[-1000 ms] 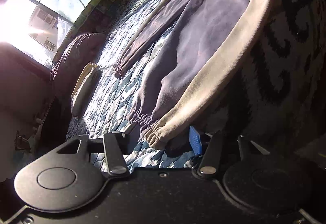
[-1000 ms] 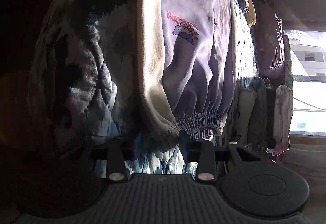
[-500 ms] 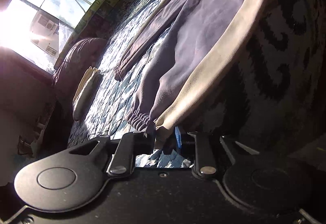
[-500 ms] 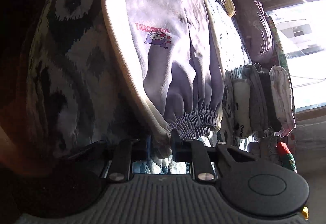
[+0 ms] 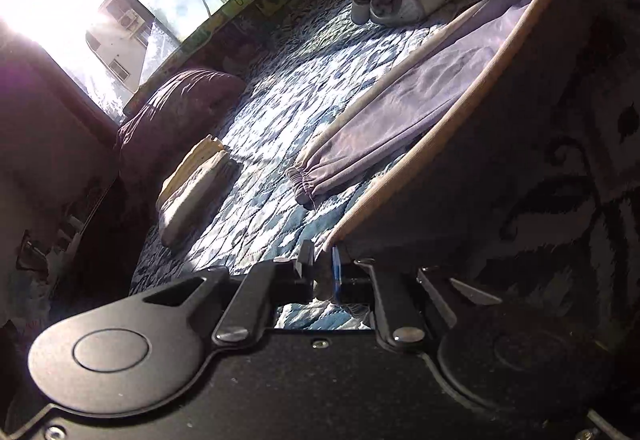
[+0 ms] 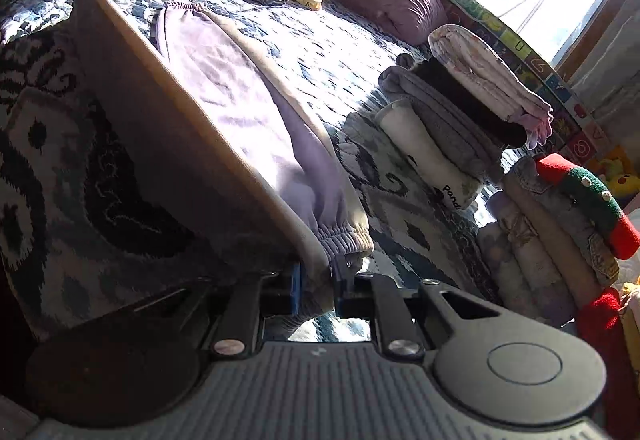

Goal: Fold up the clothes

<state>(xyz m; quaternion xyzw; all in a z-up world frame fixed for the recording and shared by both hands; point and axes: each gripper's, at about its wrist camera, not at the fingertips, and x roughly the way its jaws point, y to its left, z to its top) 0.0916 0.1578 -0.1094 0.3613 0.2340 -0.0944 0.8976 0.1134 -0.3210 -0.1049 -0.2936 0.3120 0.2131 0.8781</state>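
Between the fingers of the left gripper (image 5: 323, 272) the ankle cuff of one leg of the lilac sweatpants (image 5: 432, 95) is pinched shut, while the right gripper (image 6: 318, 290) is closed on the waistband corner; the cream-striped edge is held raised between them, and the other leg lies flat on the quilted bedspread (image 5: 272, 111) just ahead. A slip is judged likely if the thick waistband is pulled through the narrow hold, and a crooked fold if one end is lowered first. No containers are seen; stacks of folded clothes (image 6: 460, 119) lie to the right of the right gripper.
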